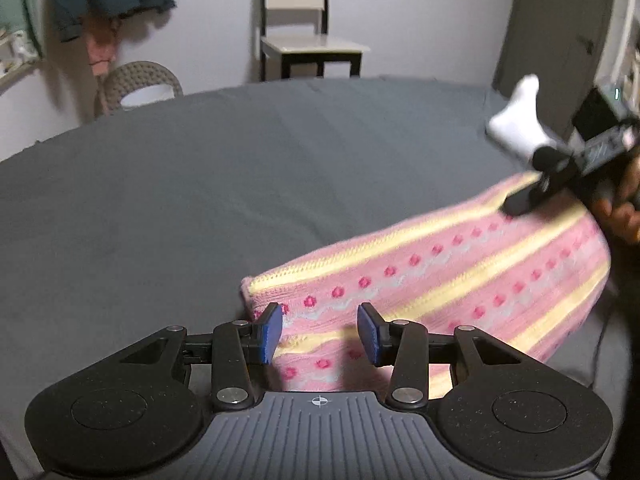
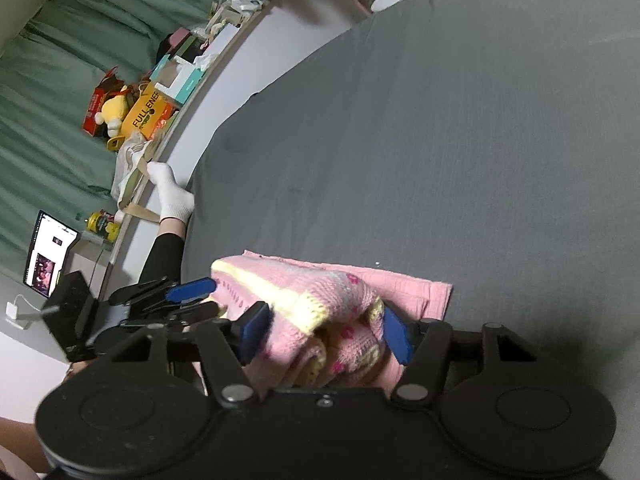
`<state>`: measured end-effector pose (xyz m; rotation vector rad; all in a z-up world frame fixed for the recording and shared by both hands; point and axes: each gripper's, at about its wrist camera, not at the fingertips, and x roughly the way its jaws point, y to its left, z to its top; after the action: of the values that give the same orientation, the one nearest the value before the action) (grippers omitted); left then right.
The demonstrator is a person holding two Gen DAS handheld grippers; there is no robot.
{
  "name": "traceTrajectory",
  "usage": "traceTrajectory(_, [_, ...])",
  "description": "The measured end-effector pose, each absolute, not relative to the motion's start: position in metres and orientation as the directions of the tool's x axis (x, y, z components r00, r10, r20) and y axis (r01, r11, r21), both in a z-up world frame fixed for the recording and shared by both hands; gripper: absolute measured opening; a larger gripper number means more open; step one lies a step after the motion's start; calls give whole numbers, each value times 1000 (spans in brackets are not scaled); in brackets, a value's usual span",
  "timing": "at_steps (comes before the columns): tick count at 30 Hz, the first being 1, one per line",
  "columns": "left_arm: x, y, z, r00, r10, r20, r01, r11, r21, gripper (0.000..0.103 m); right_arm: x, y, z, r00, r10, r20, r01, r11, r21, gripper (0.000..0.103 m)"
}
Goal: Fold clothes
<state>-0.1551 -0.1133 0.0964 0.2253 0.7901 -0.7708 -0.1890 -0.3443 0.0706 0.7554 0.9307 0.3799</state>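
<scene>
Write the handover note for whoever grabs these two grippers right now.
Left gripper: open, pads either side of the near end of the pink knit, not pinching it.
Right gripper: jaws apart around a bunched fold of the knit; whether it pinches is unclear.
Knit: stretched between the two grippers over the grey sheet; a plain pink cloth lies flat under it.
Done: garment picked up at one end, partly doubled over.
Left: close the left gripper on its end, finish the fold, lay it flat.

Pale-walled room, grey-covered surface.
A chair (image 1: pixel 298 20) stands at the wall; green curtains (image 2: pixel 60 80) back a cluttered shelf (image 2: pixel 168 80).
</scene>
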Motion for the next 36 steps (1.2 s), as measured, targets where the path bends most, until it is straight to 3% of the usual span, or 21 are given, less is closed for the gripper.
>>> traceTrajectory(5, [-178, -122, 106, 429, -631, -646, 748, 649, -138, 43, -184, -340, 62, 572, 575, -585, 56, 684, 728, 52])
traceTrajectory(11, [-190, -134, 89, 424, -590, -687, 747, 657, -103, 43, -175, -342, 45, 581, 578, -573, 90, 654, 751, 51])
traceTrajectory(13, [-188, -130, 85, 441, -567, -696, 714, 691, -111, 61, -175, -345, 46, 581, 578, -573, 91, 653, 751, 50])
traceTrajectory(14, [-189, -127, 84, 448, -557, -699, 699, 706, -114, 64, -176, -347, 47, 582, 579, -572, 96, 650, 754, 51])
traceTrajectory(19, [-198, -114, 89, 462, -544, -701, 674, 729, -121, 65, -190, -356, 63, 608, 562, -561, 98, 648, 755, 57])
traceTrajectory(24, [-211, -100, 100, 437, -635, -637, 679, 697, -229, 65, -208, -364, 93, 677, 532, -509, 24, 675, 738, 58])
traceTrajectory(29, [-222, -102, 101, 365, -732, -576, 727, 610, -314, 65, -216, -343, 116, 646, 675, -357, -232, 619, 751, 59])
traceTrajectory(31, [-225, -109, 98, 342, -737, -583, 742, 592, -314, 65, -213, -330, 115, 593, 738, -323, -292, 571, 767, 65])
traceTrajectory(33, [-227, -116, 92, 321, -737, -594, 750, 581, -315, 65, -205, -317, 105, 535, 772, -342, -285, 546, 788, 66])
traceTrajectory(36, [-232, -121, 82, 321, -720, -616, 752, 589, -296, 65, -195, -307, 87, 488, 753, -441, -223, 596, 771, 63])
